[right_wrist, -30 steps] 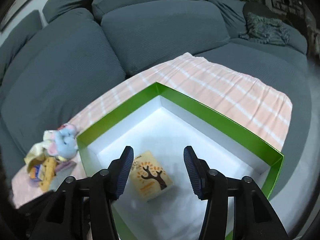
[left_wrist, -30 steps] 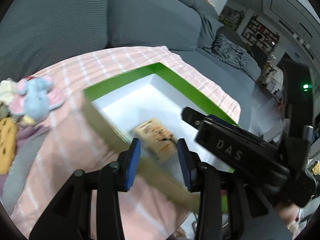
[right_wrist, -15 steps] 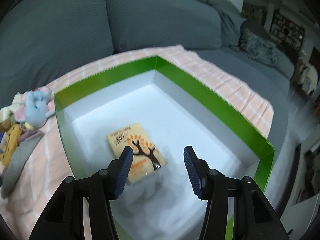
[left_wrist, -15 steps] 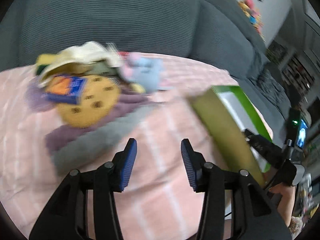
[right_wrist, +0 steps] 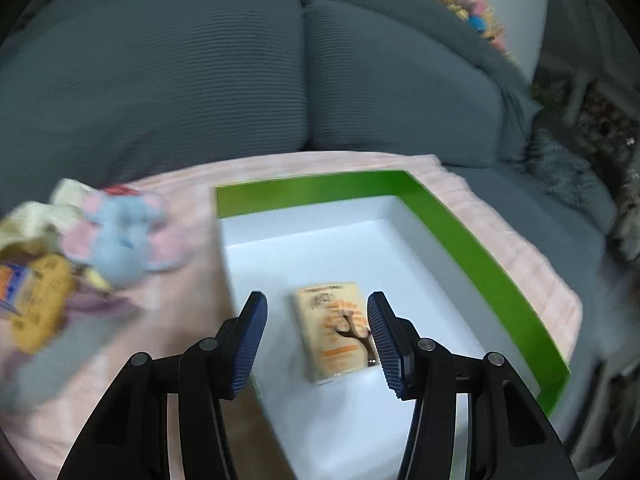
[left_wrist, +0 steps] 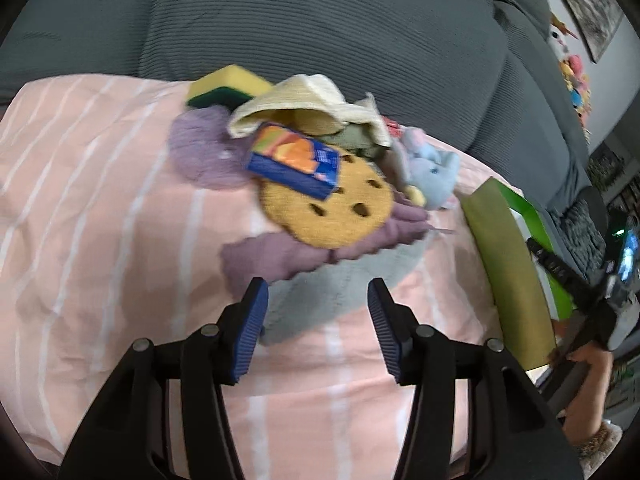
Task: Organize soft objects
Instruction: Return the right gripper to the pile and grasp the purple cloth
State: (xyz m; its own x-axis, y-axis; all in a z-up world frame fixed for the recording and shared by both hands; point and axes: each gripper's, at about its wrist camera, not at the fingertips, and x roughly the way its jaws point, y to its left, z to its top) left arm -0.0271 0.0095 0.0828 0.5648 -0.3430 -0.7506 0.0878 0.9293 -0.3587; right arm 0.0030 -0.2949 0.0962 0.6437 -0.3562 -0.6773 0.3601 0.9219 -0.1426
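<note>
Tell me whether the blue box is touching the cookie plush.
Touching. The left wrist view shows the blue box lying on the upper edge of the cookie plush, overlapping it with no gap.

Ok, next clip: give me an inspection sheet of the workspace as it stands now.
Surface: pink striped blanket spread over a grey sofa.
Job's things: pile of cookie cushion, blue packet, blue plush toy, sponge, cream cloth, purple cloth; green box holding one tissue pack.
Clutter: nothing seen.
Grippers: left gripper opening, empty, facing the pile; right gripper open, empty, above the box.
Cables: nothing seen.
Surroundings: toys on the sofa back, shelves, blurred.
</note>
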